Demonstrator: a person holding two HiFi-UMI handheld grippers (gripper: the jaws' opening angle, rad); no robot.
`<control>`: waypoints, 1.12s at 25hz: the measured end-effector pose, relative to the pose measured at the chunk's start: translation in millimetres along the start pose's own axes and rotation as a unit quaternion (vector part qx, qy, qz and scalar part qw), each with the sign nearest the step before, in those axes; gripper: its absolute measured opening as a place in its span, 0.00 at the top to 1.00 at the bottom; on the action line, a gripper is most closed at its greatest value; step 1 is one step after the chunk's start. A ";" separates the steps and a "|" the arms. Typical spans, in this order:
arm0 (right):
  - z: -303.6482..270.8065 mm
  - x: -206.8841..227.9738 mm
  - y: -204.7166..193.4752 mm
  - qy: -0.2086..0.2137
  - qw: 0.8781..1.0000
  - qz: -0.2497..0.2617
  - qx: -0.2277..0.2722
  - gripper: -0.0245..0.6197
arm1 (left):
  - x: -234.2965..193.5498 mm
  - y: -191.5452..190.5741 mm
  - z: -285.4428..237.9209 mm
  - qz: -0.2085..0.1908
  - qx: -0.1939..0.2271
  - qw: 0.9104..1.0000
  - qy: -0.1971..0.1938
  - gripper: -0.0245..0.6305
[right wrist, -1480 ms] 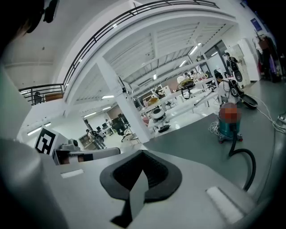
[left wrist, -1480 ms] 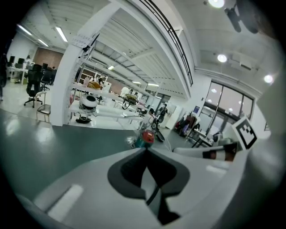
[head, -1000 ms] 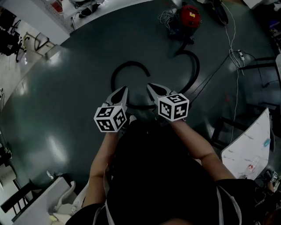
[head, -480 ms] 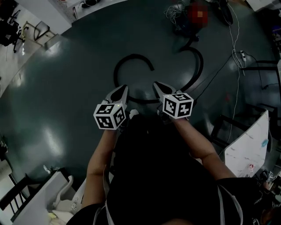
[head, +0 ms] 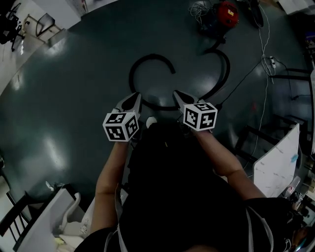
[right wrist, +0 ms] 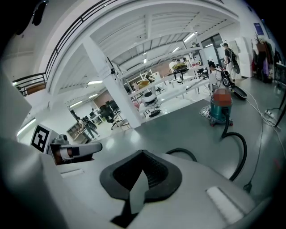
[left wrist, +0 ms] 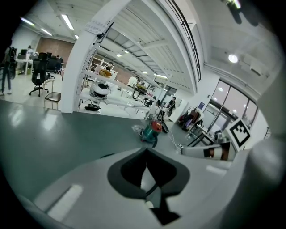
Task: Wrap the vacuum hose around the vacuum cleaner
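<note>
A red vacuum cleaner [head: 227,14] stands far off on the dark floor; it also shows as a teal and red vacuum cleaner [left wrist: 152,129] in the left gripper view and as a vacuum cleaner [right wrist: 220,107] in the right gripper view. Its black hose [head: 224,74] snakes toward me, passes just beyond both grippers and ends in a curled loop [head: 142,64]. My left gripper [head: 135,96] and right gripper [head: 176,93] are held side by side above the near stretch of hose, both shut and empty. The hose [right wrist: 239,152] lies right of the right gripper [right wrist: 143,154].
A thin power cable [head: 263,44] and a power strip [head: 269,61] lie on the floor at the right. Black chair frames [head: 290,93] and a white board [head: 275,170] stand at the right. White furniture [head: 49,221] sits at the bottom left. Desks and shelves line the far wall.
Both grippers have moved a little forward and down toward the hose, jaws still shut. The vacuum cleaner and hose have shifted right and up in the head view.
</note>
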State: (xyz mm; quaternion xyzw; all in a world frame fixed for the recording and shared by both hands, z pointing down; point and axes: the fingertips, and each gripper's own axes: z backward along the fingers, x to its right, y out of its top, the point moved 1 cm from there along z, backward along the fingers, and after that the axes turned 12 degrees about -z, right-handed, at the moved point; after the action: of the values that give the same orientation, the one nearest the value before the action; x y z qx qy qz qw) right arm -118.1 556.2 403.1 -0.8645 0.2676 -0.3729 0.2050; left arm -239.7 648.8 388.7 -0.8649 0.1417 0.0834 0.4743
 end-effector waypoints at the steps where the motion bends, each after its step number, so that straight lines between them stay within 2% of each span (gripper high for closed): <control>1: -1.5 -0.2 -2.0 -0.002 1.000 0.002 -0.005 0.97 | -0.5 -0.8 -0.5 0.003 0.000 1.000 -0.002 0.95; 11: -4.8 1.9 -2.8 -0.019 1.000 0.014 -0.015 0.97 | 6.6 -2.8 -12.1 0.010 -0.004 0.999 -0.039 0.95; 18: -4.5 20.8 -11.7 -0.023 0.999 0.005 -0.027 0.97 | 22.8 -15.7 -26.7 0.015 -0.026 0.998 -0.056 0.95; 22: -9.4 43.3 -9.6 -0.013 0.999 0.006 -0.032 0.97 | 34.5 -15.8 -43.3 0.003 -0.032 0.998 -0.052 0.95; 26: -9.7 71.7 0.0 0.002 0.999 0.009 -0.039 0.97 | 54.7 -18.0 -69.2 -0.028 -0.050 0.998 -0.036 0.95; 28: -5.0 87.3 3.1 0.009 0.999 0.014 -0.046 0.97 | 68.8 -20.8 -80.0 -0.029 -0.059 0.997 -0.027 0.95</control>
State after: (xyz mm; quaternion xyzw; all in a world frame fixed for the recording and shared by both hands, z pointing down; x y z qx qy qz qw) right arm -72.3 499.3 451.2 -0.8659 0.2980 -0.3650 0.1680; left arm -167.1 580.4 429.0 -0.8924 0.0983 0.1014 0.4286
